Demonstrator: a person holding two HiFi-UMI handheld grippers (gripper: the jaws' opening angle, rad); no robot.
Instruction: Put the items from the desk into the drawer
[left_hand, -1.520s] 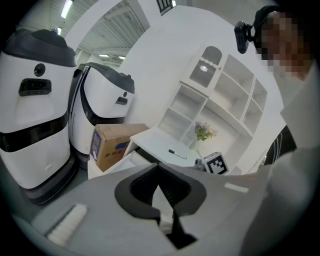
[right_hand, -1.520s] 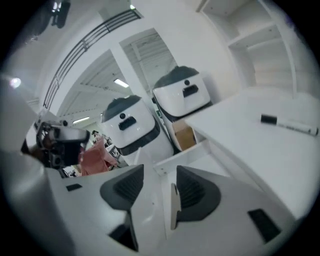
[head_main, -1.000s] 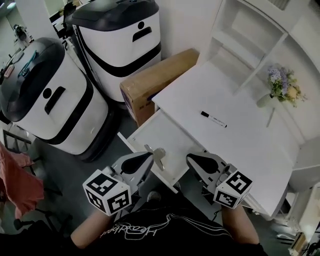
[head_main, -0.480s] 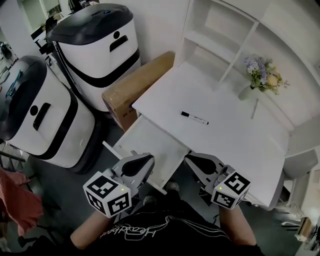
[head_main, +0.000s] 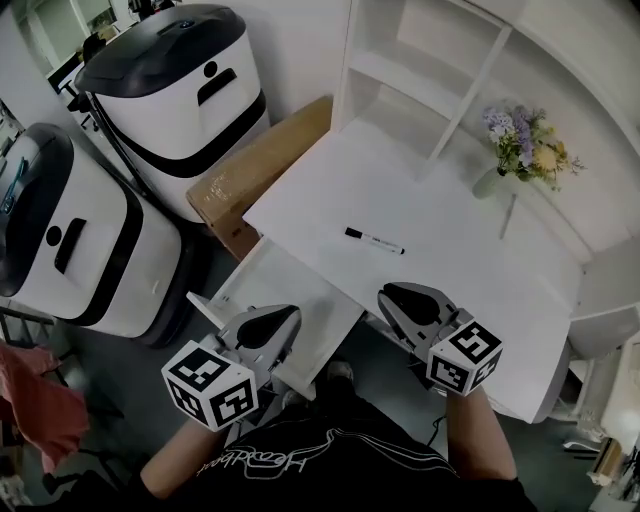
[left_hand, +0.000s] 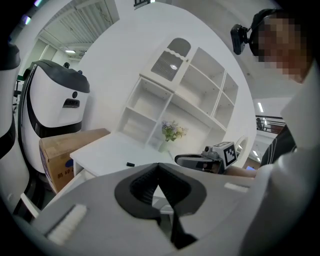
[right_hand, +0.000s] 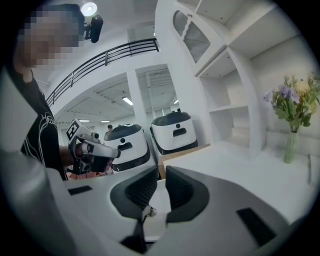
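A black marker pen (head_main: 373, 241) lies near the middle of the white desk (head_main: 470, 280); in the left gripper view it is a small dark mark (left_hand: 130, 164). Below the desk's left end a white drawer (head_main: 290, 285) stands pulled out, and what shows of its floor is bare. My left gripper (head_main: 290, 313) (left_hand: 159, 167) hovers over the drawer's front corner, shut and holding nothing. My right gripper (head_main: 386, 293) (right_hand: 161, 172) is at the desk's front edge, short of the marker, also shut with nothing in it.
Two big white-and-black machines (head_main: 175, 90) (head_main: 60, 230) and a cardboard box (head_main: 255, 170) stand left of the desk. White shelves (head_main: 420, 50) rise at the back. A vase of flowers (head_main: 525, 140) stands at the far right, with a thin pale stick (head_main: 507, 215) beside it.
The head view has swung so the desk sits further left. The right gripper has moved up to the desk's front edge. The left gripper has shifted along the drawer front. Both stay shut.
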